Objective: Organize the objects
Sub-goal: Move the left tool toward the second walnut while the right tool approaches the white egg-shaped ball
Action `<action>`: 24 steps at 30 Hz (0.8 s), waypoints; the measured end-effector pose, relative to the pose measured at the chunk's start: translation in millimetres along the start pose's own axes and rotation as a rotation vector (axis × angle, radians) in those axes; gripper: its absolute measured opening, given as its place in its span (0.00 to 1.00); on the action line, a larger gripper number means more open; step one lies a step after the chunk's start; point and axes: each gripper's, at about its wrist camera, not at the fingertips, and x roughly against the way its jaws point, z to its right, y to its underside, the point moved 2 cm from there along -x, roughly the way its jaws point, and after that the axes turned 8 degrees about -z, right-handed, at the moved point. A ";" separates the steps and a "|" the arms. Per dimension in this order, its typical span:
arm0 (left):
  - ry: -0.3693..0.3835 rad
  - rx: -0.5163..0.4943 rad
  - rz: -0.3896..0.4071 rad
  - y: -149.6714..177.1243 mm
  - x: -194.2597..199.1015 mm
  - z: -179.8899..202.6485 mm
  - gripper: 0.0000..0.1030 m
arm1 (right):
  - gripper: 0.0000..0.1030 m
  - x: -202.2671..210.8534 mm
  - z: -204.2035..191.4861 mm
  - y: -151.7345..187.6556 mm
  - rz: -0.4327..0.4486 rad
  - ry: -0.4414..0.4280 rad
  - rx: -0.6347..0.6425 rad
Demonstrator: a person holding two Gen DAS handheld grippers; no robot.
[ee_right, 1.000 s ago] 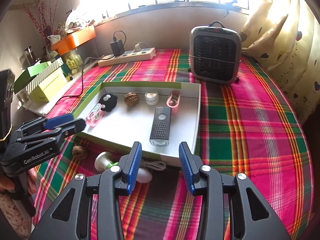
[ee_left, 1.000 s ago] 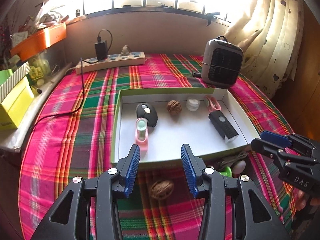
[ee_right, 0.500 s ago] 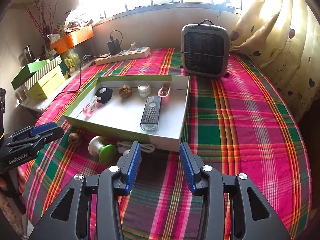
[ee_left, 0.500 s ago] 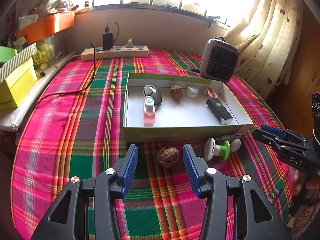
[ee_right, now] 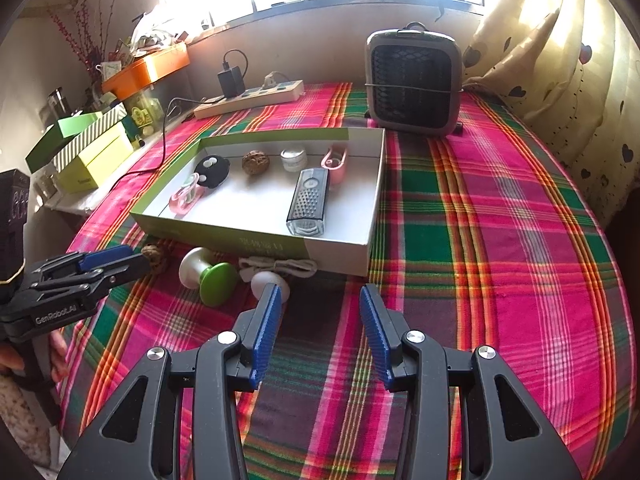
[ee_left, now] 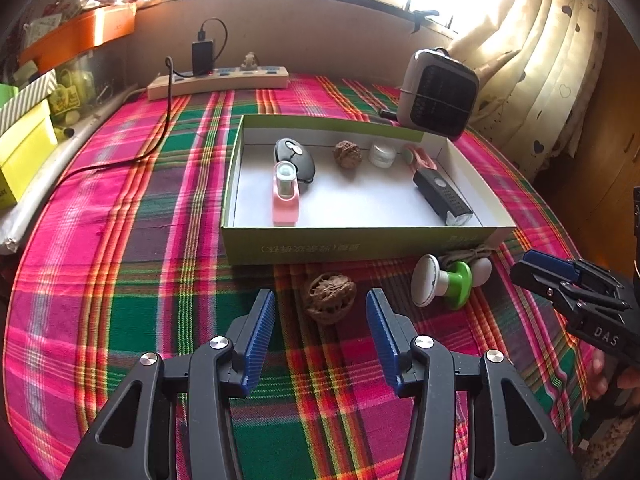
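Tidying partly done: 6 things boxed, a few left on the plaid worktop.

The box [ee_left: 352, 242] already holds a black mouse [ee_left: 295, 158], a walnut [ee_left: 347, 154], a small white jar [ee_left: 382, 155], 2 pink items and a black lamp [ee_left: 442, 198]. Outside, just beside its near wall, lie a second walnut [ee_left: 329, 298], a green-and-white mushroom-shaped thing [ee_left: 442, 284] and a pale cord bundle [ee_right: 280, 266]. The left hand-held gripper [ee_left: 320, 338] stands wide and empty, lined up just short of that loose walnut, likely the next pick. The right hand-held gripper [ee_right: 318, 336] is parted more narrowly, gripping nothing.
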 end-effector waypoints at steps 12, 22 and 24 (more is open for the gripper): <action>-0.005 0.006 -0.007 -3.7 -11.4 -2.7 0.45 | 0.42 -13.0 -15.7 -0.5 -0.033 -0.028 0.032; 0.006 0.016 0.007 -4.7 -12.0 -5.4 0.45 | 0.42 -28.3 -22.7 -7.0 -0.060 -0.033 0.028; 0.005 0.015 0.007 -4.7 -12.0 -5.3 0.45 | 0.42 -31.6 -23.9 -7.7 -0.068 -0.032 0.027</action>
